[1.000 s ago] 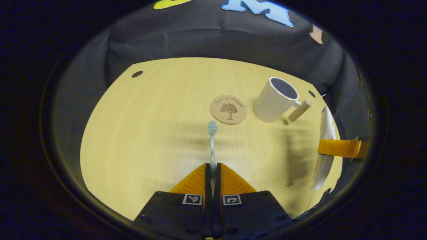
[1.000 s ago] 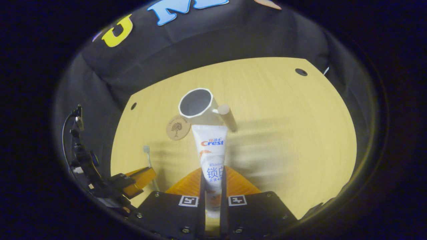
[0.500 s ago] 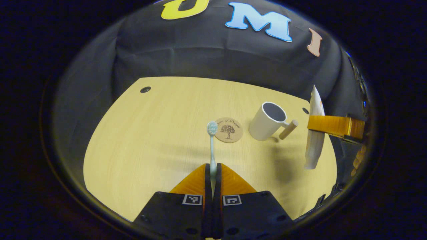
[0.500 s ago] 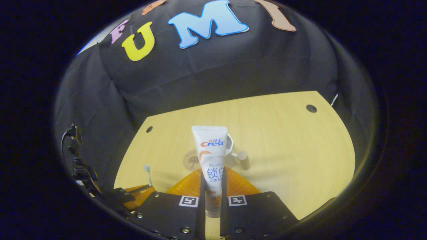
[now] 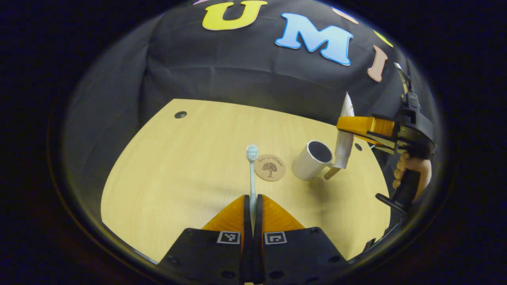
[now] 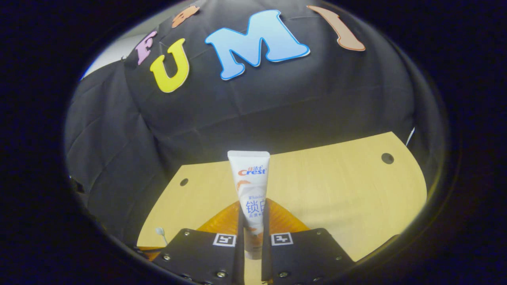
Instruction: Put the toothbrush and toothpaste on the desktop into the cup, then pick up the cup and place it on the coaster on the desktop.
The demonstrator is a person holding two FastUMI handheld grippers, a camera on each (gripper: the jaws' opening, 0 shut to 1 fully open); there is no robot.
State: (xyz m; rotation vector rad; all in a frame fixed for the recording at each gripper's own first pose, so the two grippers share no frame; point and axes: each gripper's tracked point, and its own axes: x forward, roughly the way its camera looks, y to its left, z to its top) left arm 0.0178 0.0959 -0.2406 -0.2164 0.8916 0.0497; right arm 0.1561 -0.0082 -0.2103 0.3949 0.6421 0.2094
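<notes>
toothbrush (image 5: 251,174): just 1
toothpaste (image 6: 250,190): 1 tube
cup (image 5: 311,159): 1, white with a wooden handle
coaster (image 5: 269,167): 1, round
grippers: 2 total, left gripper (image 5: 252,208) and right gripper (image 6: 252,221)
hand (image 5: 410,168): 1 in sight
holes in the desktop (image 5: 178,178): 2 or 3, hard to say

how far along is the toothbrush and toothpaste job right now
Done: both items are picked up. The left gripper is shut on the toothbrush; the right gripper is shut on the toothpaste, held upright by the cup. In hand: getting the toothpaste to the cup. Left: both go in the empty cup, then the cup onto the coaster.
</notes>
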